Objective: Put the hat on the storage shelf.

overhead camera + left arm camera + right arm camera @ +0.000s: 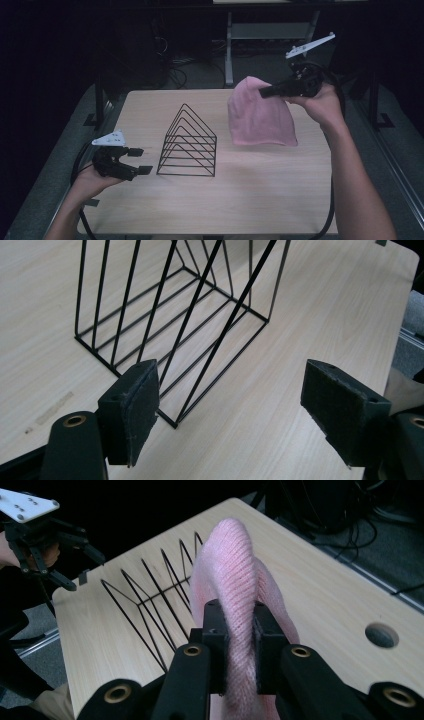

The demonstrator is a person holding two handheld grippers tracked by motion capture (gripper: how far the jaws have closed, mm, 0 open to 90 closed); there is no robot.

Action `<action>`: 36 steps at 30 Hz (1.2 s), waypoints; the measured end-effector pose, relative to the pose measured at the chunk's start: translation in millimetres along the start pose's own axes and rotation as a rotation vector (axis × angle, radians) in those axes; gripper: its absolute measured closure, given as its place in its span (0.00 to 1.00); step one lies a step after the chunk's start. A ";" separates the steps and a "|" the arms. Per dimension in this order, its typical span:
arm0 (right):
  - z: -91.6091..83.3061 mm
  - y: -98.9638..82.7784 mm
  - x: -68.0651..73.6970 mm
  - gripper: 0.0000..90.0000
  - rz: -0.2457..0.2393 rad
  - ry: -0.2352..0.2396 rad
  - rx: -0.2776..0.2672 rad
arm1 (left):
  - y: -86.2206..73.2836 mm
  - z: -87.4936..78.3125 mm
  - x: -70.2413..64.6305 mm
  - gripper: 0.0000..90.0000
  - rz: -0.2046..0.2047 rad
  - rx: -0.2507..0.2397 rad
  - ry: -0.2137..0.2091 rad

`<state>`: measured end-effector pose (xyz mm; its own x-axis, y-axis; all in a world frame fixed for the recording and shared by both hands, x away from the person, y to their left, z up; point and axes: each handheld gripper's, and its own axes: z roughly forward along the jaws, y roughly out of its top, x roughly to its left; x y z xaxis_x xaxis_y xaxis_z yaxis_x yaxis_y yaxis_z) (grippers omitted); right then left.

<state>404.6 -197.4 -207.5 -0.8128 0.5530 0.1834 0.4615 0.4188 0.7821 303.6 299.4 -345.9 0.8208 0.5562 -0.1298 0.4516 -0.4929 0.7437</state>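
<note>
A pink knitted beanie (260,115) is held up over the far right part of the wooden table (270,190), its lower edge touching or just above the surface, with a fold near its crown clamped between the jaws of the right gripper (235,640). It can be judged light, soft and limp, so it is best taken by a bunched fold or the rim, as sagging and swinging are to be expected. Beside it a black wire file rack (189,145) is seen, and near the rack's left side the left gripper (139,160) is held with its jaws wide apart and empty.

The black wire triangular rack (188,142) is standing on the light wooden table (260,200), the pink knitted hat (260,117) hanging to its right.
</note>
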 end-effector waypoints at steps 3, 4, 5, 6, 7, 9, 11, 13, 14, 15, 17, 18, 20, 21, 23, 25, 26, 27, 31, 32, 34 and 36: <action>-0.1 10.3 5.8 0.89 -0.023 0.012 -0.015 | 8.2 -8.2 -0.8 0.26 0.007 0.001 -0.005; -0.4 15.2 8.9 0.89 -0.030 0.020 -0.019 | 10.3 -9.9 -0.5 0.26 0.012 0.002 -0.006; -0.4 18.1 10.7 0.89 -0.036 0.023 -0.022 | 14.6 -12.7 -0.4 0.26 0.015 0.000 -0.004; 0.0 23.9 14.4 0.89 -0.048 0.033 -0.025 | 16.8 -14.2 0.3 0.26 0.021 0.004 -0.006; 0.1 26.7 16.3 0.88 -0.052 0.036 -0.028 | 19.4 -15.5 0.6 0.26 0.014 -0.003 -0.011; 0.5 33.1 20.6 0.88 -0.067 0.046 -0.034 | 24.4 -17.7 2.1 0.26 0.018 -0.006 -0.013; 1.6 40.2 26.2 0.88 -0.083 0.055 -0.036 | 26.0 -18.3 2.7 0.26 0.020 -0.008 -0.017; 3.2 47.8 32.9 0.88 -0.099 0.071 -0.038 | 31.0 -19.7 4.5 0.26 0.017 -0.017 -0.029; 3.6 49.8 34.8 0.88 -0.106 0.072 -0.039 | 32.3 -20.0 5.0 0.26 0.019 -0.017 -0.032; 4.4 53.1 37.5 0.88 -0.115 0.077 -0.040 | 33.0 -20.1 5.1 0.26 0.016 -0.018 -0.035; 4.9 58.8 41.9 0.88 -0.122 0.080 -0.040 | 35.6 -21.3 5.8 0.26 0.022 -0.013 -0.033; 4.9 61.7 44.1 0.88 -0.127 0.083 -0.041 | 36.7 -22.0 6.0 0.26 0.022 -0.017 -0.033; 4.7 64.7 46.2 0.88 -0.135 0.082 -0.045 | 38.3 -23.5 6.4 0.26 0.036 -0.019 -0.029; 3.3 71.8 52.6 0.88 -0.151 0.081 -0.055 | 40.8 -26.3 7.6 0.26 0.035 -0.030 -0.031; 3.0 74.6 55.1 0.88 -0.155 0.084 -0.063 | 42.1 -27.3 8.1 0.26 0.031 -0.038 -0.031; 3.5 79.9 60.0 0.88 -0.166 0.087 -0.069 | 44.8 -29.7 8.8 0.26 0.041 -0.037 -0.031; 5.1 84.8 64.2 0.88 -0.174 0.089 -0.071 | 46.1 -30.6 8.5 0.26 0.039 -0.040 -0.032; 5.6 86.8 66.3 0.88 -0.172 0.093 -0.075 | 48.2 -31.9 8.5 0.26 0.040 -0.047 -0.037; 10.3 93.4 71.1 0.88 -0.177 0.101 -0.086 | 52.0 -32.2 8.0 0.26 0.050 -0.036 -0.041; 10.3 93.4 71.1 0.88 -0.177 0.101 -0.086 | 52.0 -32.2 8.0 0.26 0.050 -0.036 -0.041; 14.4 96.5 74.3 0.88 -0.180 0.106 -0.080 | 54.2 -31.8 8.0 0.26 0.056 -0.027 -0.038; 18.2 99.2 76.8 0.88 -0.190 0.111 -0.078 | 56.9 -31.9 8.5 0.26 0.057 -0.023 -0.040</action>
<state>394.5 -100.2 -126.7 -0.9185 0.3853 0.0894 0.2709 0.4484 0.8518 325.1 297.5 -283.7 0.8584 0.5004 -0.1125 0.3960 -0.5072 0.7654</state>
